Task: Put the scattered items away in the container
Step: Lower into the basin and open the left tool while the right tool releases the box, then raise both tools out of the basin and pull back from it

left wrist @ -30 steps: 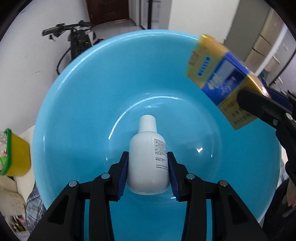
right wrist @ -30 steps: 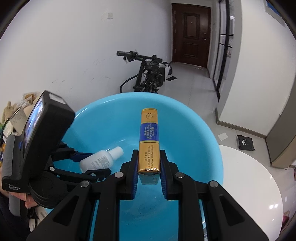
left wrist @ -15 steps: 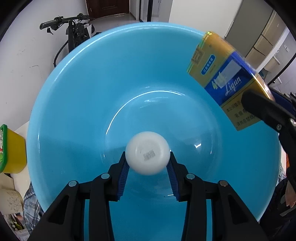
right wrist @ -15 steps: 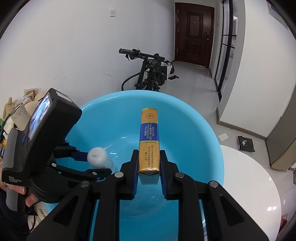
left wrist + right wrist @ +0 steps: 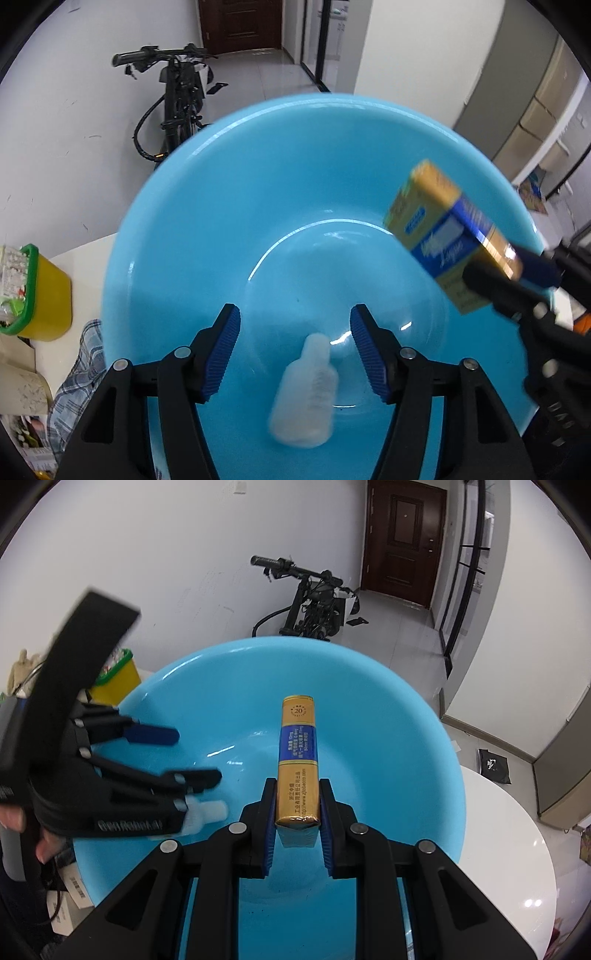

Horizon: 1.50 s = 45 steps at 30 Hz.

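Hovering over a blue basin [image 5: 207, 229], the left gripper [image 5: 294, 349] is seen with its jaws spread wide and nothing held between them. A small white bottle [image 5: 304, 398] is seen below the jaws, inside the basin near its flat bottom; it is motion-blurred, so whether it is lying on the bottom or in mid-air cannot be told. In the right wrist view only the bottle's neck and cap [image 5: 207, 812] are visible, poking out from under the left gripper [image 5: 173, 753], whose fingers are clear of it.

The right gripper [image 5: 297, 816] is shut on a gold and blue box [image 5: 297, 760], clamped at its near end between the blue pads, with the long body pointing forward over the basin [image 5: 388, 738]. From the left wrist view the same box [image 5: 447, 236] is seen tilted above the basin's right side, held by the right gripper [image 5: 491, 288].

The basin is set on a white table [image 5: 509, 834]. A yellow tub with a green rim [image 5: 40, 295] is seen beside the basin on its left. A black bike [image 5: 310, 602] is parked against the white wall behind, and a dark brown door [image 5: 402, 539] is visible further back.
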Each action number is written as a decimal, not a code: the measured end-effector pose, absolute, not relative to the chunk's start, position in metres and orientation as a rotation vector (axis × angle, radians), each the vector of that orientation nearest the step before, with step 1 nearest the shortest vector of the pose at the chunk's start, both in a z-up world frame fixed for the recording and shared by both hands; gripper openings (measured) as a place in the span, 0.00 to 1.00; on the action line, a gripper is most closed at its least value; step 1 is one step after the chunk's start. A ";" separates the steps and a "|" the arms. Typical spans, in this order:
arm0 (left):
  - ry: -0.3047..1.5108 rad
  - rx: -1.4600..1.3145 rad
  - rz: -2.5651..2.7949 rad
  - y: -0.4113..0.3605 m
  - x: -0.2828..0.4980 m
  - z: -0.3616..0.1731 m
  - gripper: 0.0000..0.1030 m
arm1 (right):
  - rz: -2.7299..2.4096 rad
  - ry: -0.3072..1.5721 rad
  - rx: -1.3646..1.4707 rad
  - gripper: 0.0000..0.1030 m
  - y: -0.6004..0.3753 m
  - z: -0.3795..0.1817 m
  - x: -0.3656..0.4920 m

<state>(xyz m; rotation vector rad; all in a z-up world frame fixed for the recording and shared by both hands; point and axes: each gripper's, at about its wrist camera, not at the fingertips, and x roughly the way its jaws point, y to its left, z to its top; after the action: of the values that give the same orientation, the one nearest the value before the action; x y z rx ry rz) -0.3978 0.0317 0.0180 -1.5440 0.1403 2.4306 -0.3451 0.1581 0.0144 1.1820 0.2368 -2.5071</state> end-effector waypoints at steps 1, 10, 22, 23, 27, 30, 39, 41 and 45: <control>0.132 -1.539 2.438 0.027 -0.395 0.020 0.63 | -2.502 0.234 1.186 0.18 0.158 0.013 -0.345; 0.207 -1.554 2.429 0.036 -0.403 0.009 0.63 | -2.391 0.324 1.335 0.18 0.151 -0.015 -0.348; 0.246 -1.543 2.411 0.036 -0.408 0.004 0.63 | -2.362 0.392 1.392 0.18 0.144 -0.023 -0.348; 0.246 -1.546 2.411 0.035 -0.409 0.003 0.63 | -2.362 0.393 1.391 0.18 0.144 -0.023 -0.349; 0.251 -1.552 2.407 0.035 -0.413 0.001 0.63 | -2.363 0.394 1.390 0.18 0.146 -0.022 -0.353; 0.259 -1.542 2.407 0.035 -0.414 0.001 0.63 | -2.371 0.402 1.395 0.23 0.143 -0.022 -0.356; 0.246 -1.460 2.501 0.030 -0.411 0.014 0.70 | -2.459 0.371 1.344 0.60 0.145 -0.010 -0.358; 0.202 -1.424 2.535 0.027 -0.409 0.020 0.72 | -2.491 0.359 1.325 0.60 0.147 -0.006 -0.358; 0.115 -1.341 2.615 0.017 -0.407 0.034 0.81 | -2.603 0.335 1.204 0.64 0.147 0.009 -0.354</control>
<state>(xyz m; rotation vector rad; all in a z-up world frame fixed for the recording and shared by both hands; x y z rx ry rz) -0.4067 0.0167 0.0338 -1.3405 0.1150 2.6146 -0.3538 0.1471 0.0087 1.2041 0.3348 -2.6035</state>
